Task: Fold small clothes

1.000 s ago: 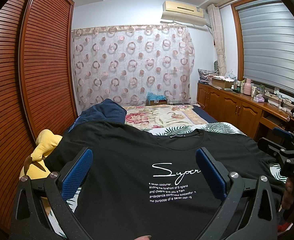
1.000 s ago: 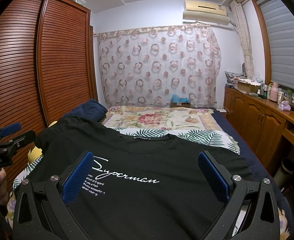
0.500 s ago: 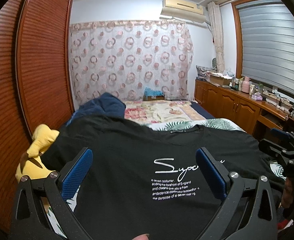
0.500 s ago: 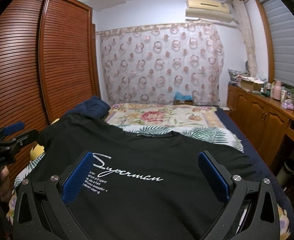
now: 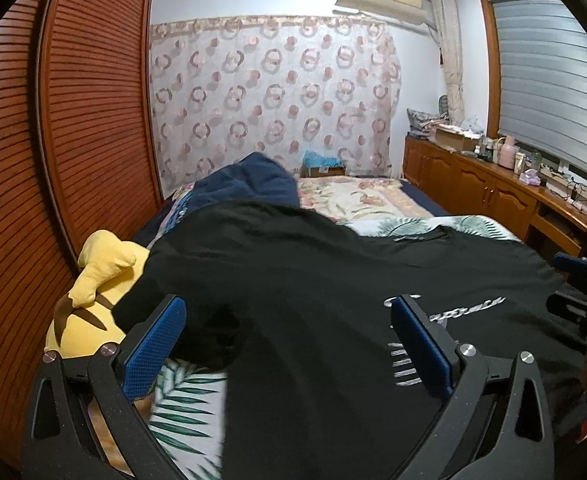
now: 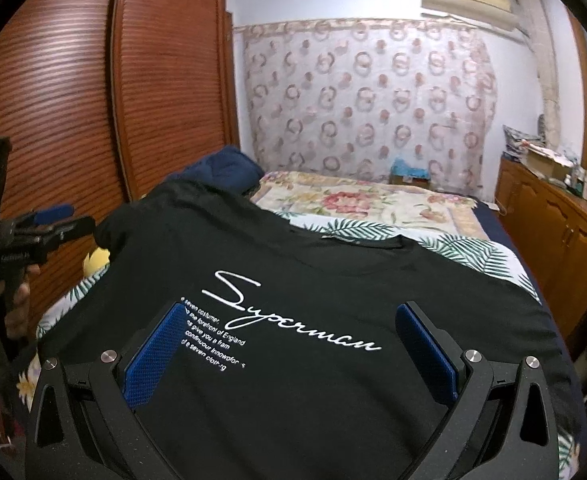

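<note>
Hovering over a black cotton T-shirt with white script lettering [image 6: 293, 320], the right gripper [image 6: 293, 340] has its blue-padded jaws spread wide and grips nothing. The left gripper [image 5: 289, 344] is equally wide and empty, poised above the shirt's left flank, where the near sleeve and side hem bunch loosely. The shirt lies face up, collar away from the tongs, spread across a palm-leaf-printed white bedsheet [image 6: 469, 252]. Just beside the shirt's left sleeve sits a yellow plush toy [image 5: 93, 280]; beyond the shirt's collar lie a crumpled navy blue garment [image 5: 249, 180] and a floral quilt [image 6: 373, 200].

Judging by this, folding has barely begun: the shirt is laid out, no fold is visible, neither sleeve is turned in, and every fold is left to make.
</note>
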Available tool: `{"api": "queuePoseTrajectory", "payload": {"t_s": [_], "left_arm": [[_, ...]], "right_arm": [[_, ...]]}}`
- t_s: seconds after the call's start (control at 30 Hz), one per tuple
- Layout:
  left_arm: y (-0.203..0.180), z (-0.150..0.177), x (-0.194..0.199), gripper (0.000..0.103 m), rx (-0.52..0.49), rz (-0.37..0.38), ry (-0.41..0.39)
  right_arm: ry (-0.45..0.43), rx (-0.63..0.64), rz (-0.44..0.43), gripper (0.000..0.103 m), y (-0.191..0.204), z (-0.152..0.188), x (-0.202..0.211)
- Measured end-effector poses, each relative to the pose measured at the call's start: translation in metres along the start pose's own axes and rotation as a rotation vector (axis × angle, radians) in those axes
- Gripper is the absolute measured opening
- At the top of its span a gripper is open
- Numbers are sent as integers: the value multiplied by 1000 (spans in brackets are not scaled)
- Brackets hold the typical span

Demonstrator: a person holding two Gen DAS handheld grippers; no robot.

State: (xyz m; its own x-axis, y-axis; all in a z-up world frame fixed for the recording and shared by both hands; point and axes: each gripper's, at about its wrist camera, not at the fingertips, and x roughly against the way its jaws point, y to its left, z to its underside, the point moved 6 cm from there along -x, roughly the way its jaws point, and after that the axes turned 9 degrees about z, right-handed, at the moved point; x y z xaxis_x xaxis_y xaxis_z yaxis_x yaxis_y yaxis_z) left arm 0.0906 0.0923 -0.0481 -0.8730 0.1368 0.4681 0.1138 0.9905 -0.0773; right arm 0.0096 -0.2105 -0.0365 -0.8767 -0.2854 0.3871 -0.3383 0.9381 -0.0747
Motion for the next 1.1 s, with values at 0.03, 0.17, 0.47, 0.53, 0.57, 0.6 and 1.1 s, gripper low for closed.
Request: {"api": "queuePoseTrajectory", "payload": {"t_s": [0.03,0.17,0.47,0.53,0.57,0.6,1.1], "left_arm": [[5,2,-2,102,1,-5,6],[35,8,-15,94,21,-34,48],[82,10,-39,61,78,-41,122],[91,8,-44,59,86,-53,136],[97,6,-48,58,92,-63,142],[99,6,-49,58,94,-66,144],[121,3,-67,14,127,-63,173]], "right_arm": [[2,12,-3,103,0,-2,-2],[17,34,-29,103,-1,-3,-9],[78,45,-79,103,-2,-9,-34],[85,44,-83,103,0,-9,-36],[89,44,-87,103,0,-9,-36],[92,44,-89,103,1,-9,-36],[117,43,-91,103,10,1,-40]]}}
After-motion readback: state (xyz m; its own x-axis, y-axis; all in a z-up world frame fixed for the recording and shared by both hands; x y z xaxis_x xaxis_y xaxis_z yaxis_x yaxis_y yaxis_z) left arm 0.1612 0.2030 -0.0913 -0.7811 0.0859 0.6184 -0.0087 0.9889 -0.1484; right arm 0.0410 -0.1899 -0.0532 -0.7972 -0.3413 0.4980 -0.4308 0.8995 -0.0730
